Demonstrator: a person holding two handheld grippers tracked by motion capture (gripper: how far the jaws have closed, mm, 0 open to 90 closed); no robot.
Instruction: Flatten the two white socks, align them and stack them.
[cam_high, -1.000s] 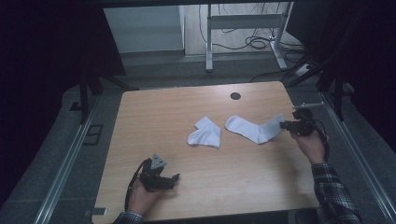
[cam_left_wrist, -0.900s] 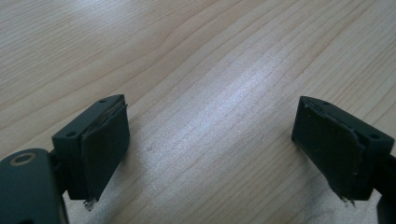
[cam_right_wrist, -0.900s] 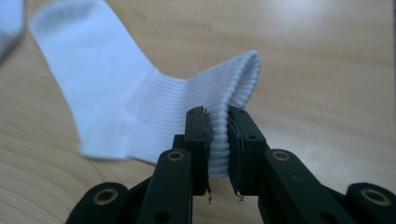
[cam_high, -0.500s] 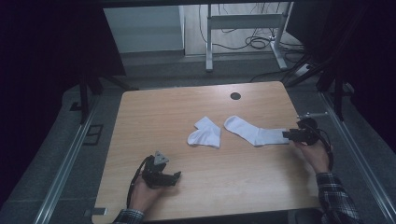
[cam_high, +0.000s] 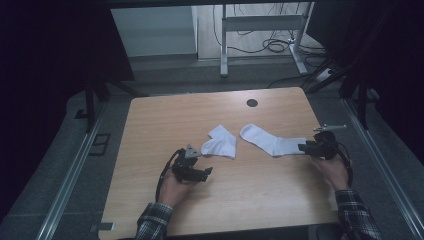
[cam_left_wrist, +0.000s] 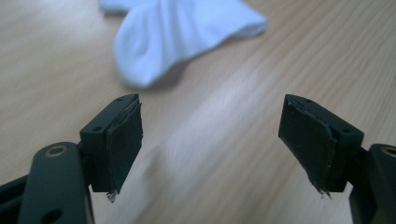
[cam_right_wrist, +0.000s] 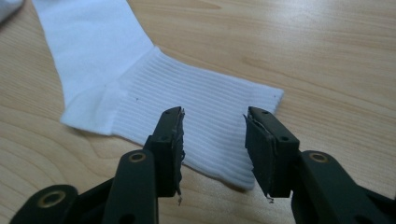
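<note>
Two white socks lie mid-table. The left sock is folded over itself; the right sock lies stretched flat with its ribbed cuff pointing right. My left gripper rests on the wood just below and left of the folded sock, open wide with nothing between its fingers; that folded sock lies a little ahead of it. My right gripper sits at the cuff end of the long sock. Its own view shows it open, jaws apart over the ribbed cuff, which lies flat on the table.
The wooden table has a round black cable hole near its far edge. Its right edge runs close beside my right hand. Metal rails flank the table, and a desk frame with cables stands beyond it.
My right gripper drew the long sock's cuff rightward and laid it flat; its jaws now stand apart over it. My left gripper moved right and forward toward the folded sock.
</note>
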